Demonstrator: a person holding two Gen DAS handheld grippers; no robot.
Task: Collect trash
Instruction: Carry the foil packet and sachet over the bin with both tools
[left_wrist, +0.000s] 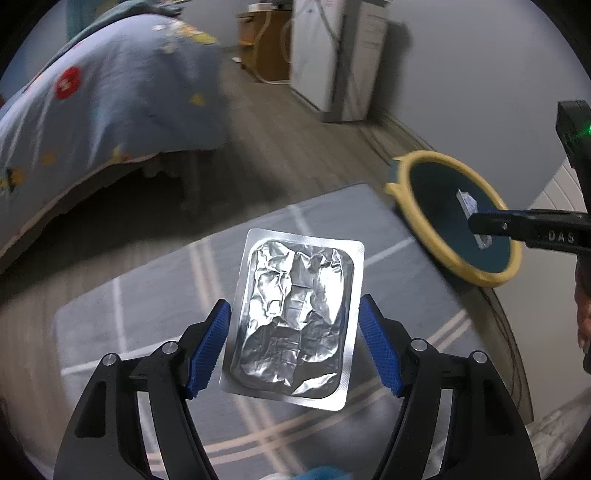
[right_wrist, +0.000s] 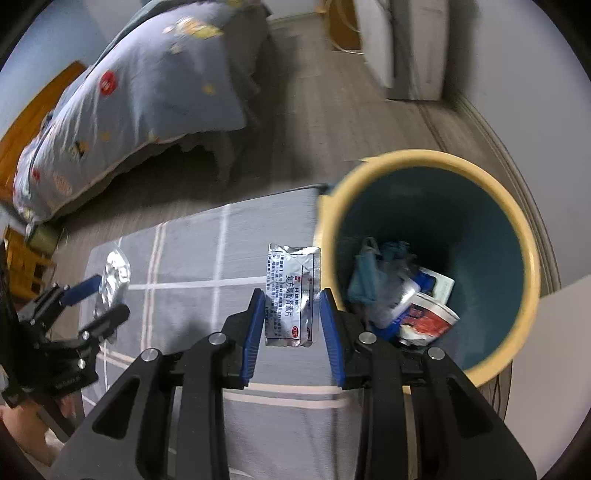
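My left gripper (left_wrist: 293, 339) is shut on a silver foil blister pack (left_wrist: 295, 314), held above the grey rug (left_wrist: 147, 314). My right gripper (right_wrist: 293, 319) is shut on a small silver medicine sachet (right_wrist: 291, 295) with printed text, just left of the bin's rim. The bin (right_wrist: 528, 236) is teal inside with a yellow rim and holds several pieces of trash (right_wrist: 402, 295). In the left wrist view the bin (left_wrist: 513, 273) lies to the right, with the right gripper's finger (left_wrist: 517, 225) and the sachet (left_wrist: 467, 201) over it. The left gripper (right_wrist: 107, 295) with the foil (right_wrist: 114, 280) shows at the far left of the right wrist view.
A bed with a blue patterned quilt (left_wrist: 110, 103) stands at the back left. White appliances (left_wrist: 332, 55) and a wooden cabinet (left_wrist: 262, 37) stand at the back by the wall. Wooden floor (left_wrist: 277, 147) surrounds the rug. A cable (left_wrist: 506, 332) runs beside the bin.
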